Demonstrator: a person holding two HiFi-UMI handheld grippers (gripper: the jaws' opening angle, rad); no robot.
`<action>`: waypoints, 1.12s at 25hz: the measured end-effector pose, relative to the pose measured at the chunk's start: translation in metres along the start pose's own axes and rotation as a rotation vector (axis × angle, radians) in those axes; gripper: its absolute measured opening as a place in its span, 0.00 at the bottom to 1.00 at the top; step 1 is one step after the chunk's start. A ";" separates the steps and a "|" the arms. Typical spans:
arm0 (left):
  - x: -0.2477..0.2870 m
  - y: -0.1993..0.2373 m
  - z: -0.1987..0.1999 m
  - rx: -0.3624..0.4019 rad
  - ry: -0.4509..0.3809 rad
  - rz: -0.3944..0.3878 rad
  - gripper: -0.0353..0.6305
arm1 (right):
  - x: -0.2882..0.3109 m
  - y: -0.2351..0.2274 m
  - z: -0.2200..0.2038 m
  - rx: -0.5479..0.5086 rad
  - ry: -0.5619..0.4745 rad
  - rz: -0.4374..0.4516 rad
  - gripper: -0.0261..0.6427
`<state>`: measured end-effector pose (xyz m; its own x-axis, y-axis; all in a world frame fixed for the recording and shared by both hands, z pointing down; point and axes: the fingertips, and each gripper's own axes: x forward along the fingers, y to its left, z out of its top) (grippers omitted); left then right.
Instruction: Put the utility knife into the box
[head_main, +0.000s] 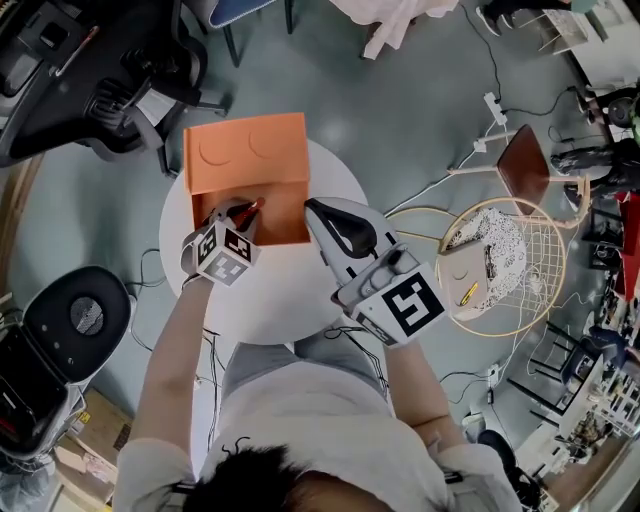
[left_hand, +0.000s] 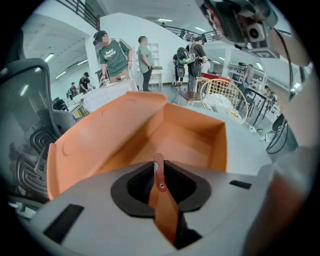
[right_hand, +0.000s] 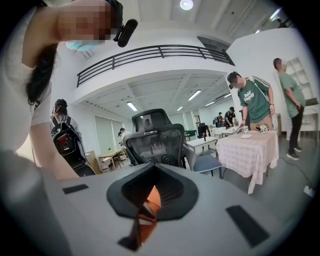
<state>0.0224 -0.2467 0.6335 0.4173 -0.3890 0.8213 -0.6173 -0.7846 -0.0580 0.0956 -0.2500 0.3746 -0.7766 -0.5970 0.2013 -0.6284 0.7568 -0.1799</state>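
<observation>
Round white table: utility knife pinched in left tool above box, right tool on box wall.

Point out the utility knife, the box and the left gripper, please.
utility knife (left_hand: 163, 215): left gripper view, on its reddish handle between the jaws.
box (head_main: 245, 150): head view, on the open orange lid.
left gripper (head_main: 243, 212): head view, midway between its fingertips, over the box.
</observation>
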 end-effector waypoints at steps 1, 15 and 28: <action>-0.003 0.002 0.002 0.006 -0.009 0.009 0.15 | -0.001 0.002 0.001 -0.002 -0.002 -0.001 0.05; -0.076 0.003 0.036 -0.047 -0.241 0.082 0.07 | -0.001 0.048 0.016 -0.042 -0.034 0.031 0.05; -0.227 -0.011 0.082 -0.200 -0.658 0.091 0.07 | 0.001 0.128 0.032 -0.105 -0.056 0.053 0.05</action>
<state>-0.0109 -0.1894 0.4008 0.6364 -0.7107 0.2998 -0.7539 -0.6553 0.0468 0.0126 -0.1618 0.3213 -0.8120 -0.5668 0.1397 -0.5802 0.8099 -0.0862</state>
